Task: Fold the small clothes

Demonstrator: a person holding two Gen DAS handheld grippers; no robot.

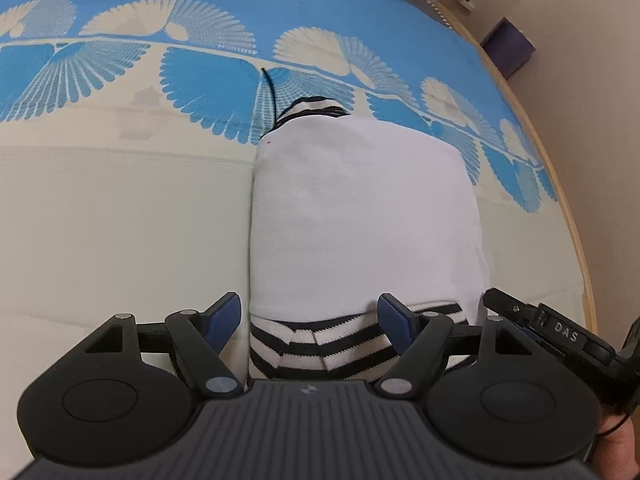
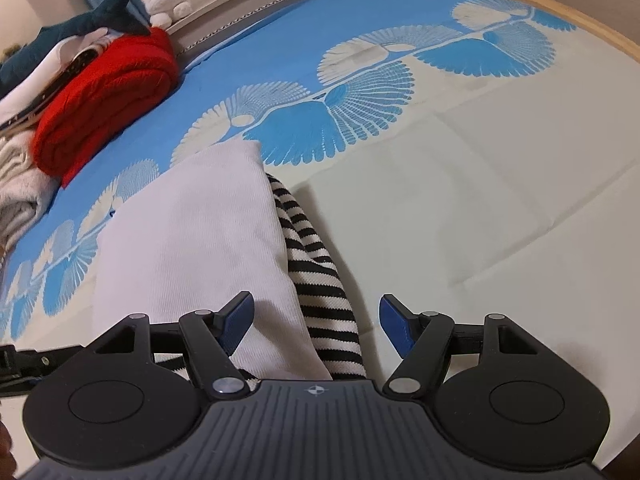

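A small white garment (image 1: 360, 208) with black-and-white striped trim (image 1: 320, 340) lies folded into a narrow rectangle on the bed. My left gripper (image 1: 310, 320) hovers open over its near left corner, blue pads apart, the striped hem showing between them. The same white garment (image 2: 200, 232) shows in the right wrist view, with its striped edge (image 2: 320, 280) running down the right side. My right gripper (image 2: 316, 322) stands open over the near right corner, the cloth and stripes lying between its fingers without being pinched. The right gripper's tip (image 1: 540, 320) shows at the left view's right edge.
The bedspread (image 1: 120, 208) is cream with a blue fan pattern. A stack of folded clothes with a red knit (image 2: 104, 96) on top sits at the far left, beside a shark plush (image 2: 80, 20). The bed's wooden edge (image 1: 576, 208) curves along the right, floor beyond.
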